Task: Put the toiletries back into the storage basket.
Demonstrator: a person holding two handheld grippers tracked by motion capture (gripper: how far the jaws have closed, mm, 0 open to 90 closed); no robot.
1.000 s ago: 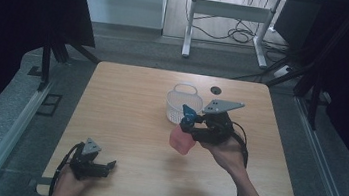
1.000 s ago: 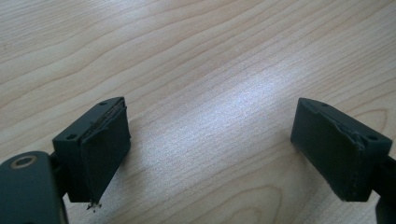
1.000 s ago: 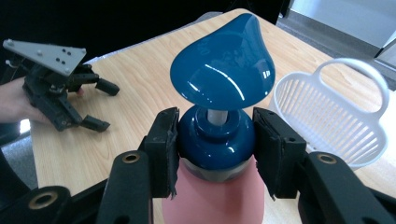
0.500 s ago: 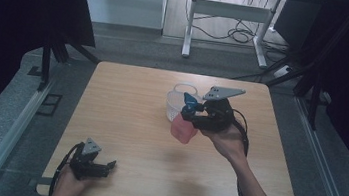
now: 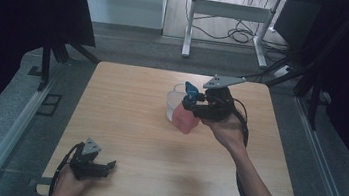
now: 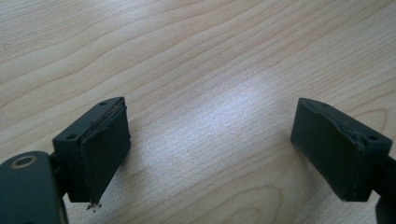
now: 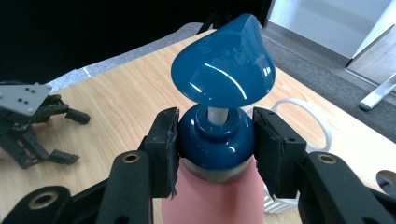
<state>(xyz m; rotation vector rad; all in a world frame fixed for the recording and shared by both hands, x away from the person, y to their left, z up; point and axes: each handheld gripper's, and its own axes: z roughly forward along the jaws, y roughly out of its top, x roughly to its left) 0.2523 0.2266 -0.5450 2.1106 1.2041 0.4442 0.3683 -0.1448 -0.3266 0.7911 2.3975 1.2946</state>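
A pink pump bottle (image 5: 186, 119) with a dark blue pump head (image 5: 191, 87) hangs tilted above the middle of the wooden table (image 5: 129, 117). My right gripper (image 5: 193, 103) is shut on its blue collar. In the right gripper view the pads clamp that collar (image 7: 215, 137) from both sides, with the pump head (image 7: 224, 70) above and the pink body (image 7: 210, 203) below. A white translucent cup (image 5: 174, 101) stands just behind the bottle. My left gripper (image 5: 109, 164) rests at the table's front left. Its jaws (image 6: 210, 149) stand wide open over bare wood.
The white cup (image 7: 301, 123) sits on the table beyond the bottle. A small black round hole (image 7: 387, 179) lies in the tabletop near it. My left gripper (image 7: 32, 123) shows far off in the right gripper view. Desk legs and cables stand on the floor behind the table.
My right gripper has carried the pink bottle upward and farther back, so it now overlaps the white cup. The left gripper has kept still.
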